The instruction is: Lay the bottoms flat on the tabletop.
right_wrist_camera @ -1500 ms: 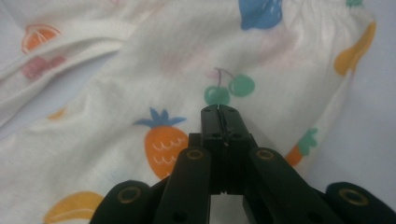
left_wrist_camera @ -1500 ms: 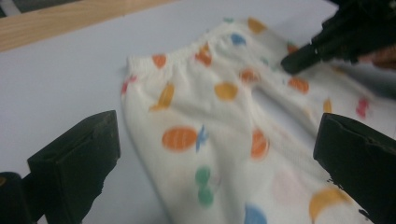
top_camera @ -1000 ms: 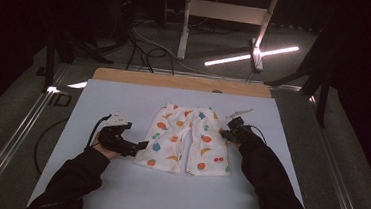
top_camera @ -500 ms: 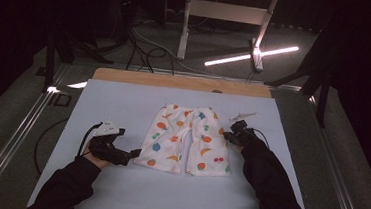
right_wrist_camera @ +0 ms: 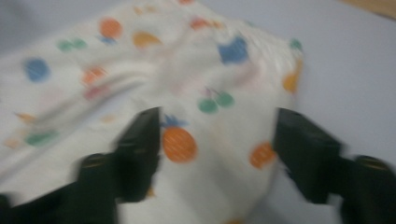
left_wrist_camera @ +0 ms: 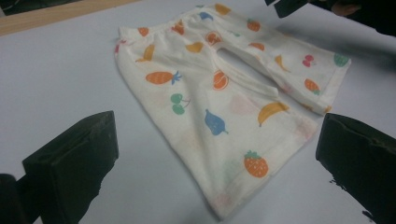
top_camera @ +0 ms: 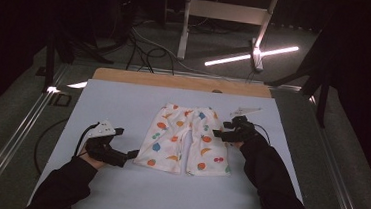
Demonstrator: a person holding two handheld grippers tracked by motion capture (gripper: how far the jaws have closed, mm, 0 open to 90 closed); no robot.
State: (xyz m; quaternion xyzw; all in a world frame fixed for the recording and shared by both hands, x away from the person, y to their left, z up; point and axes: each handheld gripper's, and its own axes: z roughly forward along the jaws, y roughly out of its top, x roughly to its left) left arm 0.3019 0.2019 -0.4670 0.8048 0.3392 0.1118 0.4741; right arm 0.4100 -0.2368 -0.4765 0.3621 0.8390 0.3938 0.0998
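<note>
Thin white fruit-print toddler pants [top_camera: 184, 139] lie flat, slightly rumpled, mid-frame on the matte pale surface [top_camera: 123, 104]. Left tool [top_camera: 130, 155] is released; right tool [top_camera: 217, 133], blurred, has just been opening, gripping nothing.

I see soft, matt cotton-like cloth shorts [left_wrist_camera: 224, 98] on a smooth matt table sheet [top_camera: 123, 104] with a bare wooden edge [top_camera: 180, 81].

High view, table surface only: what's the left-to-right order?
left gripper → fruit-print shorts → right gripper, all on the pale blue table
</note>
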